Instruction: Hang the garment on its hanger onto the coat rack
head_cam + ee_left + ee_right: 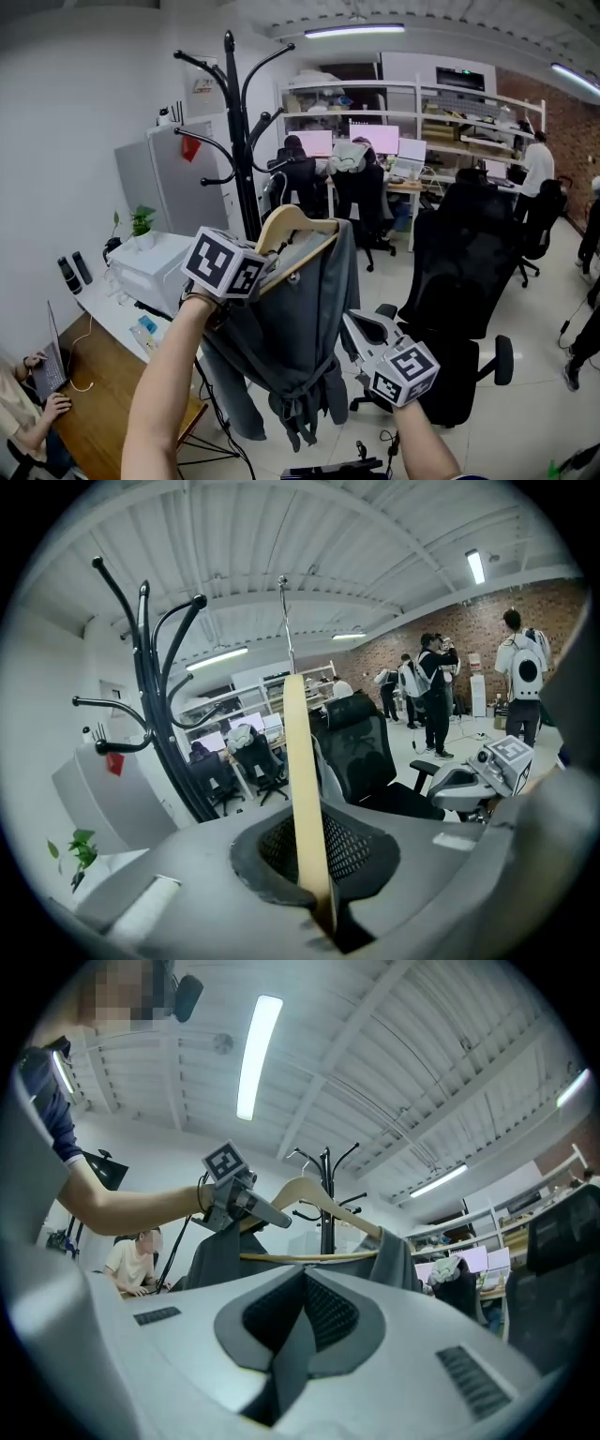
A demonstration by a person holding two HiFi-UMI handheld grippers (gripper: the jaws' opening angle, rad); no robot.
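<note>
The garment [300,319], a grey one, hangs in the air on a wooden hanger [291,225], just in front of the black coat rack [239,122] and not yet on it. The head view shows its full drop, with sleeves and a tie dangling above the floor. A black office chair [459,272] stands close on the right, and a wooden desk [103,394] and a white cabinet [150,267] crowd the left.

The right gripper view gives what the head view lacks: the hanger [309,1190] side-on with its bar and the cloth [398,1255] over one shoulder, and the rack [326,1194] behind it. The left gripper view shows the hanger [302,789] edge-on. Its thin metal hook [284,621] rises free to the right of the rack's curved arms [164,724], with open air between them.

The left gripper [267,272] is clamped on the hanger's wood at one shoulder. The right gripper [349,323] meets the garment's right edge, its jaws [300,1283] closed with a fold of grey cloth pinched between them.
</note>
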